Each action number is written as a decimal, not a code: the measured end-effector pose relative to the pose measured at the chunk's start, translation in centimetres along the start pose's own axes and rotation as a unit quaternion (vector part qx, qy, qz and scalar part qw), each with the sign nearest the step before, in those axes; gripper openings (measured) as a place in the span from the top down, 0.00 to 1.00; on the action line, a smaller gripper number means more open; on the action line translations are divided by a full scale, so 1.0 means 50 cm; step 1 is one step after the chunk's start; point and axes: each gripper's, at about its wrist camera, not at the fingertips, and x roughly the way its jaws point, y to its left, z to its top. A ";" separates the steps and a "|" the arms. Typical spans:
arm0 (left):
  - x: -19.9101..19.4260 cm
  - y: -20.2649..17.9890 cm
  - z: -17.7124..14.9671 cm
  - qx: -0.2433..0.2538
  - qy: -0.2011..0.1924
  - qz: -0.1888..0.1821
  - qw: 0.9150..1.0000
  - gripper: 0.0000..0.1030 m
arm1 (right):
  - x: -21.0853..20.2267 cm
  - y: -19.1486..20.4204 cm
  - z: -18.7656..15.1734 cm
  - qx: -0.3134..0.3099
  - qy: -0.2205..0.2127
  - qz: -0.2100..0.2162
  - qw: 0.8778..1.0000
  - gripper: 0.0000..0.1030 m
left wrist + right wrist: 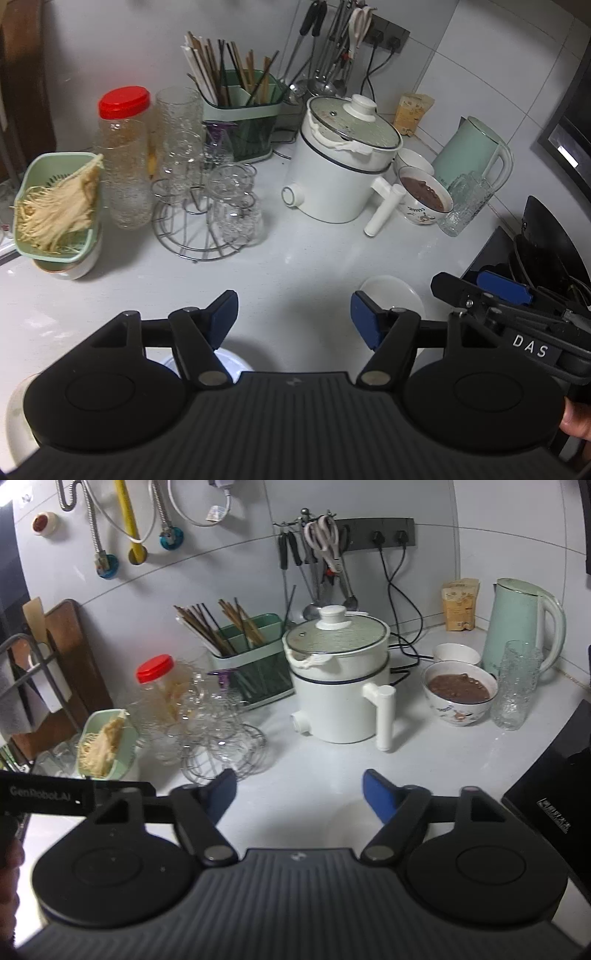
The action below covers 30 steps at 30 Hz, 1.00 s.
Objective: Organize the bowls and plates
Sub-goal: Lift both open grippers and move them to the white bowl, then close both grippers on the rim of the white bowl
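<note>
Left gripper [293, 319] wide apart, empty, right gripper [299, 794] likewise, lettered "DAS", other "GenRobot.AI"

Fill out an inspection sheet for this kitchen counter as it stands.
Surface: white countertop, bare in the middle.
Job's things: small white plate near front; patterned bowl of brown food; plain white bowl behind it.
Clutter: white electric pot with glass lid; mint kettle; green chopstick caddy; red-lidded jar; glasses on wire rack; green strainer of mushrooms.
Grippers: left tool and right tool open, empty.
Cables: black cords from wall sockets.
Surroundings: tiled wall, hanging utensils.
</note>
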 end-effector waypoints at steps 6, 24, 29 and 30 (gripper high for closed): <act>0.046 -0.034 0.010 0.019 0.005 0.002 1.000 0.25 | 0.022 -0.049 -0.005 0.012 0.012 -0.016 1.000 0.19; 0.223 -0.052 0.014 -0.002 0.043 0.000 0.999 0.24 | 0.143 -0.165 -0.043 0.037 0.066 -0.041 0.996 0.19; 0.274 -0.067 0.011 0.005 0.074 -0.016 0.997 0.24 | 0.163 -0.202 -0.052 0.072 0.075 -0.031 0.994 0.19; 0.281 -0.067 0.010 0.006 0.080 -0.017 0.997 0.24 | 0.164 -0.208 -0.051 0.079 0.072 -0.030 0.994 0.20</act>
